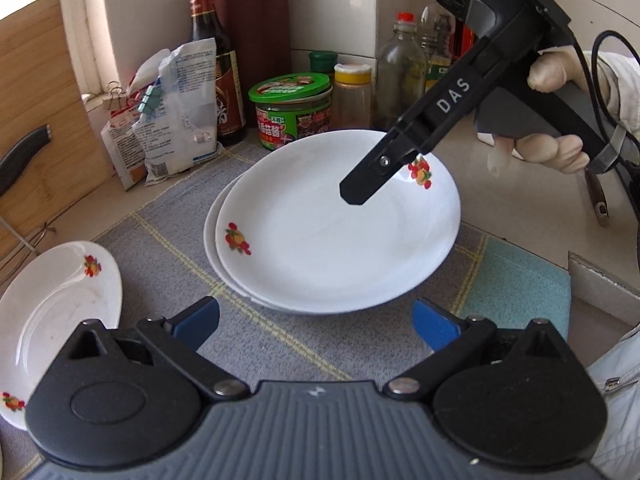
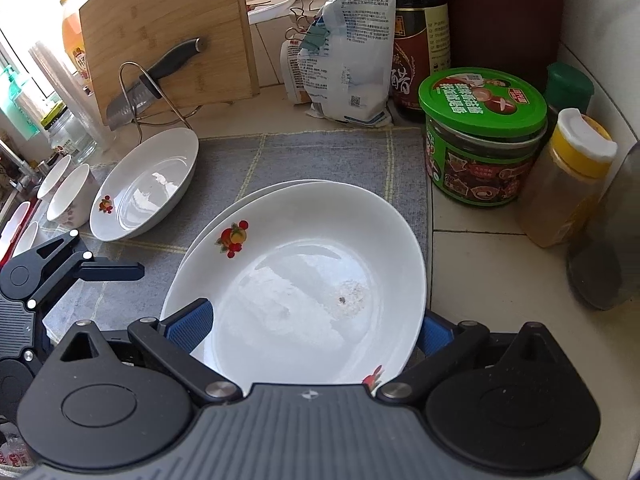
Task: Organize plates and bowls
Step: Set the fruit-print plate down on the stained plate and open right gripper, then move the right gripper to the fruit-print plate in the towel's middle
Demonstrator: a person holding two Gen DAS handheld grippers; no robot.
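Two white plates with fruit prints lie stacked on the grey mat (image 1: 248, 340): the top plate (image 1: 336, 232) (image 2: 304, 280) and the lower plate (image 1: 211, 236), which shows only as a rim. My right gripper (image 2: 312, 330), held by a gloved hand (image 1: 552, 72), is open at the top plate's near rim, one blue pad (image 2: 192, 324) over the plate and the other partly hidden behind the edge. My left gripper (image 1: 316, 324) hangs open just short of the stack, holding nothing. A third plate (image 2: 144, 184) (image 1: 56, 308) sits tilted to the left. Small white bowls (image 2: 70, 196) stand beyond it.
Along the back stand a green-lidded jar (image 1: 292, 112), a yellow-capped spice jar (image 2: 568, 176), a dark sauce bottle (image 1: 216, 60), clipped bags (image 1: 172, 112) and several oil bottles. A wooden cutting board (image 2: 168, 28) and a knife (image 2: 156, 76) lean at the left.
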